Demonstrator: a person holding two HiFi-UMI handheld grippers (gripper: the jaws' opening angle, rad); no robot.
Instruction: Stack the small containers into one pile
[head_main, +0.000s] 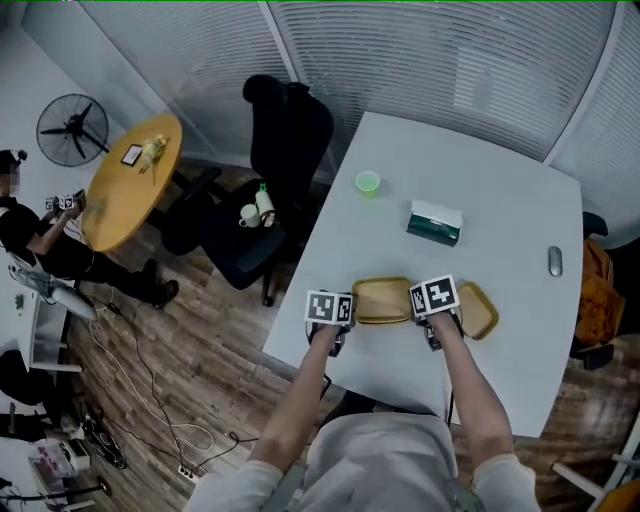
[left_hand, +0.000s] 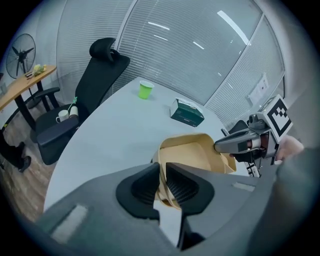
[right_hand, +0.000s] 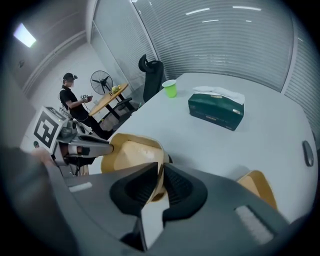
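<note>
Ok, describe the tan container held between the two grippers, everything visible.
The tan container is a shallow, rounded-rectangular tray with a flared rim, seemingly thin moulded pulp, and empty. It is at the near edge of the white table. The left hand-held gripper is shut on its left rim, the right hand-held gripper on the opposite rim. A second tan container lies apart, to its right. Whether it touches the table I cannot tell.

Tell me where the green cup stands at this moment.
In the head view the green cup stands on the white table, far left part, left of the green tissue box.
</note>
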